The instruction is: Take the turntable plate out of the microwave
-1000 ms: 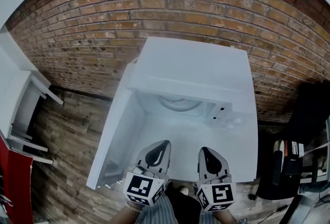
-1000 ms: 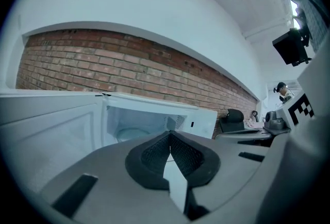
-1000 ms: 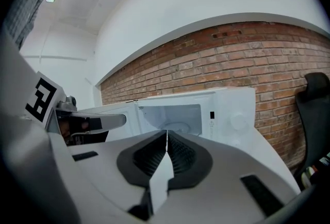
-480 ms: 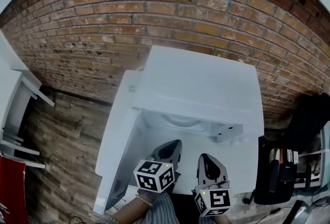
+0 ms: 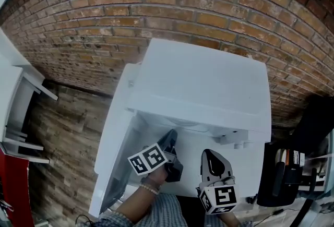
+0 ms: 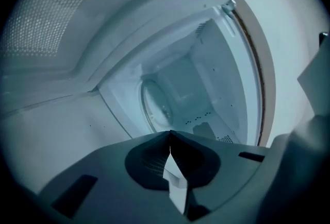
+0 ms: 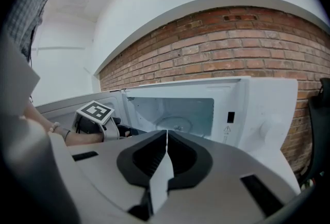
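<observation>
Half done at best, by the look of it. Microwave (image 5: pixel 203 85) white against the brick wall (image 5: pixel 156 1), door (image 5: pixel 112 150) swung wide to the microwave's left, cavity laid open. So the opening step counts as done.

Turntable plate (image 7: pixel 178 124) still inside the microwave, lying flat in the middle of the cavity floor, nothing touching it. Seen also as a pale round disc (image 6: pixel 157 107) deep in the microwave from the left gripper view.

Left gripper (image 6: pixel 170 134) right at the mouth of the microwave, rolled onto its side, nose aimed in at the plate but well short of it. Jaws pressed tight together, nothing between them.

Right gripper (image 7: pixel 166 133) farther out in front of the microwave, facing the open cavity. Jaws closed too, empty, only a thin seam between the pads.

Left to do, judging from all this: nearly the whole of the real work. Jaws to part, a rim to catch, plate to lift off its seat and draw out through the microwave's opening. No grip yet, no lift yet.
</observation>
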`<action>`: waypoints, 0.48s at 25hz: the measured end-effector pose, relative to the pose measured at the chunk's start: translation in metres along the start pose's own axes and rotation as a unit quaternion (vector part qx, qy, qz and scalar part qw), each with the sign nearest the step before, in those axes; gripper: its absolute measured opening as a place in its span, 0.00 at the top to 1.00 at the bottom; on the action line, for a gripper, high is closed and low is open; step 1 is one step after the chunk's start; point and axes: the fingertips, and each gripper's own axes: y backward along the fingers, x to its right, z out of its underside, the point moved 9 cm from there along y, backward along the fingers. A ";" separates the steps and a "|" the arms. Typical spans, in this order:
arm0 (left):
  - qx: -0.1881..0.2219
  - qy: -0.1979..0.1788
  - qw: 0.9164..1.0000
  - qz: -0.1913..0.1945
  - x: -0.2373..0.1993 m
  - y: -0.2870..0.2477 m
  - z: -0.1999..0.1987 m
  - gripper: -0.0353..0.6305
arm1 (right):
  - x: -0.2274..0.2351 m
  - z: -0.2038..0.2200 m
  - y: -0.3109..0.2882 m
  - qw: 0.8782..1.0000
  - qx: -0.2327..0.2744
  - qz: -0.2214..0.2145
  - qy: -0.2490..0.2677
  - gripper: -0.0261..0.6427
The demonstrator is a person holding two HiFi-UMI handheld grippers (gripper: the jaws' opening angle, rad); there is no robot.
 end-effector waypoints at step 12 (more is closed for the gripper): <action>0.016 0.070 0.997 -0.037 -0.017 -0.030 -0.018 0.84 | 0.023 0.009 -0.011 0.998 -0.008 -0.045 -0.037 0.93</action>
